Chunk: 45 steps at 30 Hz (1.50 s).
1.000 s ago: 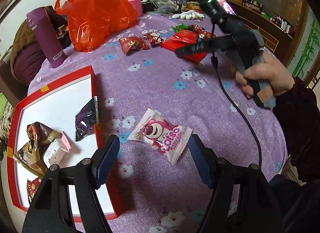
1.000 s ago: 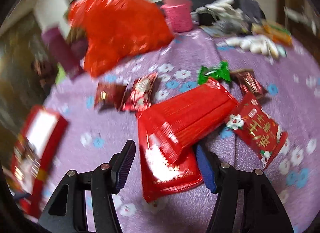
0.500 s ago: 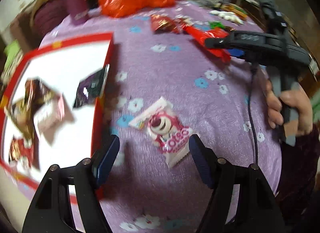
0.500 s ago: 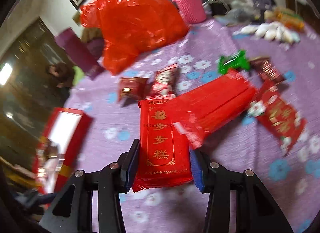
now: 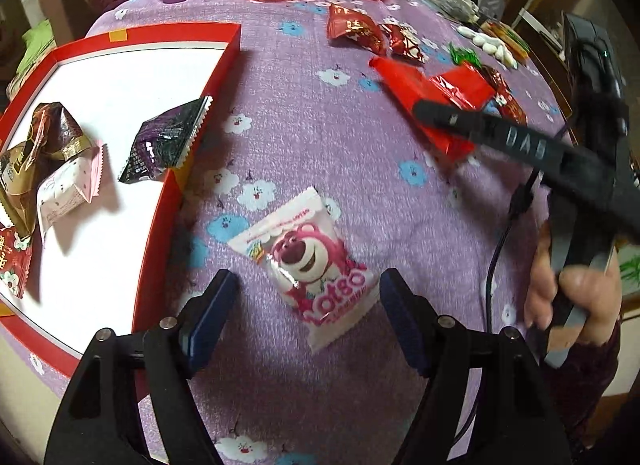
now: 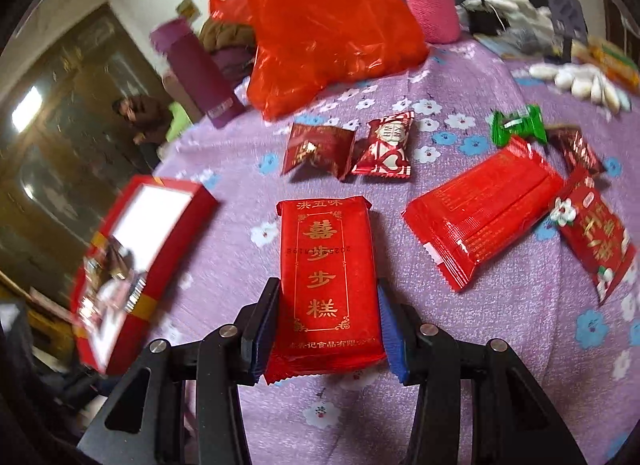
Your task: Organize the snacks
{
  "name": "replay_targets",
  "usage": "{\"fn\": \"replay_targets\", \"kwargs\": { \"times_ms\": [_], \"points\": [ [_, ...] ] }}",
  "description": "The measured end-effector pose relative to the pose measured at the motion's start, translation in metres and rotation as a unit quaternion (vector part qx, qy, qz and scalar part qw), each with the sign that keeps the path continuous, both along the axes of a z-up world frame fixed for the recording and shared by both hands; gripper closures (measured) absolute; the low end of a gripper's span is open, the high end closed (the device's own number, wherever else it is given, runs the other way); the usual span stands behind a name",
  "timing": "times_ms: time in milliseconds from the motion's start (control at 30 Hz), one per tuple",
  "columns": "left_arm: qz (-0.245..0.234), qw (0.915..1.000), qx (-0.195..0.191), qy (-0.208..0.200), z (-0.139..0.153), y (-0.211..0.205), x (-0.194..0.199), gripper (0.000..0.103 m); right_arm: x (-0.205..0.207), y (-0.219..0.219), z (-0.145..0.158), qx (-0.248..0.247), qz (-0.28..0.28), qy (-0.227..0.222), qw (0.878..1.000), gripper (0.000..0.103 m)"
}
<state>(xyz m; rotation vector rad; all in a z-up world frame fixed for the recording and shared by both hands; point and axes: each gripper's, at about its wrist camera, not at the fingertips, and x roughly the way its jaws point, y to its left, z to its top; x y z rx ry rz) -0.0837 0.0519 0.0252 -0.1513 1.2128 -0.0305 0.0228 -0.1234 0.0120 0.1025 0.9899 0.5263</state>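
Bare cloth (image 5: 320,137) lies open between the red box (image 5: 188,181) and the scattered red packets (image 5: 432,101).

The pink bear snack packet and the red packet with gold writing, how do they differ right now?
The pink bear packet is pale and squarish; the red packet is long with gold characters. The bear packet lies on the cloth between the open left gripper, untouched; the right gripper pinches the red packet's sides. Both are sealed and outside the red tray.
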Motion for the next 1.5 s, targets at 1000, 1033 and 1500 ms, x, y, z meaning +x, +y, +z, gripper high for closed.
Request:
{"fn": "replay_targets", "kwargs": {
  "times_ms": [1000, 1033, 1500],
  "points": [
    [-0.174, 0.9784, 0.062, -0.093, -0.004, -0.026, -0.007, 0.053, -0.020, 0.042, -0.007, -0.138, 0.031, -0.090, 0.986, 0.047],
    [-0.175, 0.9783, 0.060, -0.093, -0.004, -0.025, -0.007, 0.053, -0.019, 0.041, -0.007, -0.131, 0.033, -0.086, 0.987, 0.051],
    [-0.173, 0.9794, 0.028, -0.100, 0.000, -0.021, -0.001, 0.054, -0.008, 0.019, -0.002, -0.047, 0.016, -0.040, 0.998, 0.056]
  ]
}}
